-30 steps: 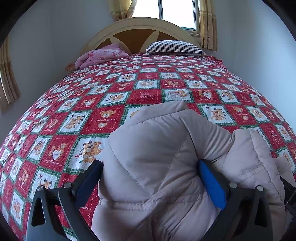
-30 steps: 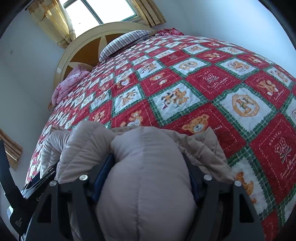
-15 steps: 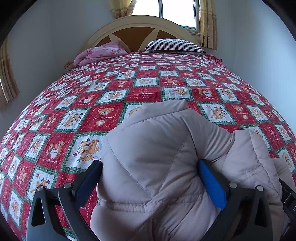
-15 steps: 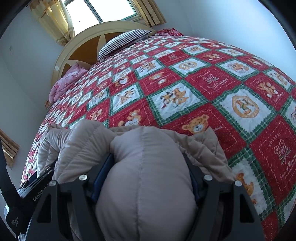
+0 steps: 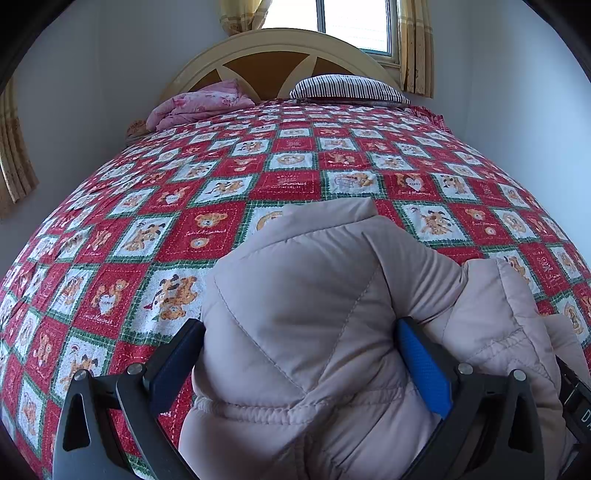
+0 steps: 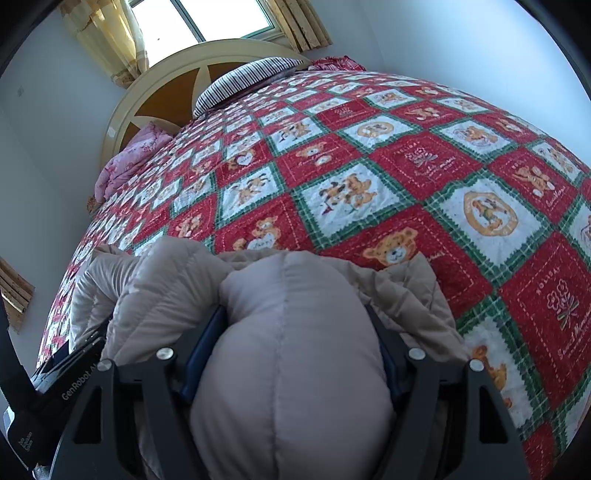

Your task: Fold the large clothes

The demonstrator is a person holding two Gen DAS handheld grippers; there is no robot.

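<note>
Jacket: a beige quilted puffer, bunched up at the near end of the bed, over the red, white and green teddy-bear quilt. Both of your grippers hold it.

Your left gripper has its blue-padded fingers set wide around a thick fold of the jacket, and the padding bulges between and above them. A second puffy section lies just to the right of that fold, beyond the right finger.

Your right gripper is clamped on another rounded bulge of the same jacket; the fabric fills the whole gap, and only slivers of its blue pads show. More folds of the garment spread to the left of this gripper, where the black body of your other tool is seen at the frame edge.

Quilt: flat, covering the bed up to the headboard.

At the head end, a striped pillow lies against the cream and brown headboard, with a pink floral bundle to its left. A window with yellow curtains stands behind the headboard.
</note>
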